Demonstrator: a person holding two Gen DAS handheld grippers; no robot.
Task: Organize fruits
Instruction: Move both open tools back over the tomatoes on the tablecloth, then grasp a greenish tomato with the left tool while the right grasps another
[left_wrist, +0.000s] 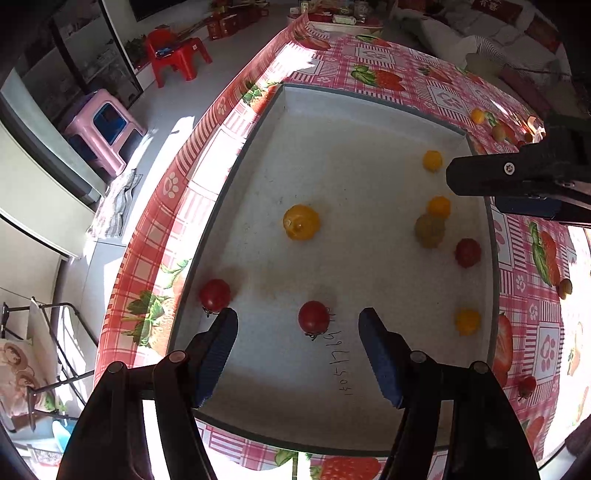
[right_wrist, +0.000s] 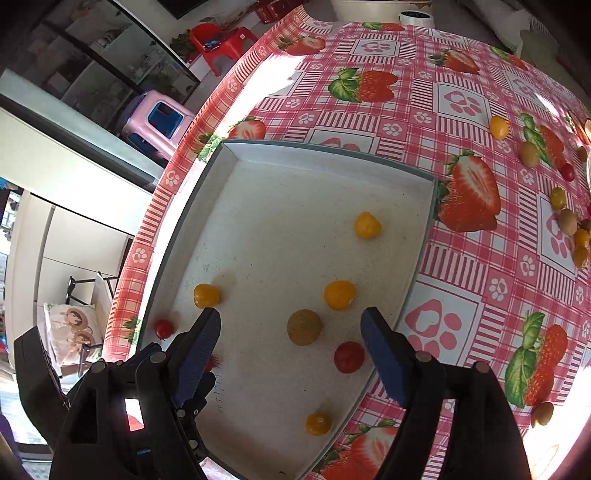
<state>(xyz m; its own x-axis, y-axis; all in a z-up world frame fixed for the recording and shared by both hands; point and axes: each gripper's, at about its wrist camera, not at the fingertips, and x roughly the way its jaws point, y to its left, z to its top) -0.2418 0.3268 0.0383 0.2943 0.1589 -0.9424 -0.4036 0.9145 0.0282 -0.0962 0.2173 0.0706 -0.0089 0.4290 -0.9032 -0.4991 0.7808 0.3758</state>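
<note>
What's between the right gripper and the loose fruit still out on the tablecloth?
Nothing visible blocks it. The right gripper hangs open over the tray, beside the green fruit. The loose fruits lie on bare tablecloth past the tray's right wall; only that low wall lies between.

The worktop is covered by a pink-and-white checked oilcloth printed with strawberries and paw marks. A shallow white tray with a grey rim is set directly on the cloth, near the worktop's left edge. Loose small fruits are scattered on the cloth to the right of the tray, well apart from it: a yellow one, a green one, a small red one, and a cluster of yellow and green ones at the far right. One more greenish fruit is seen nearer the front edge.
</note>
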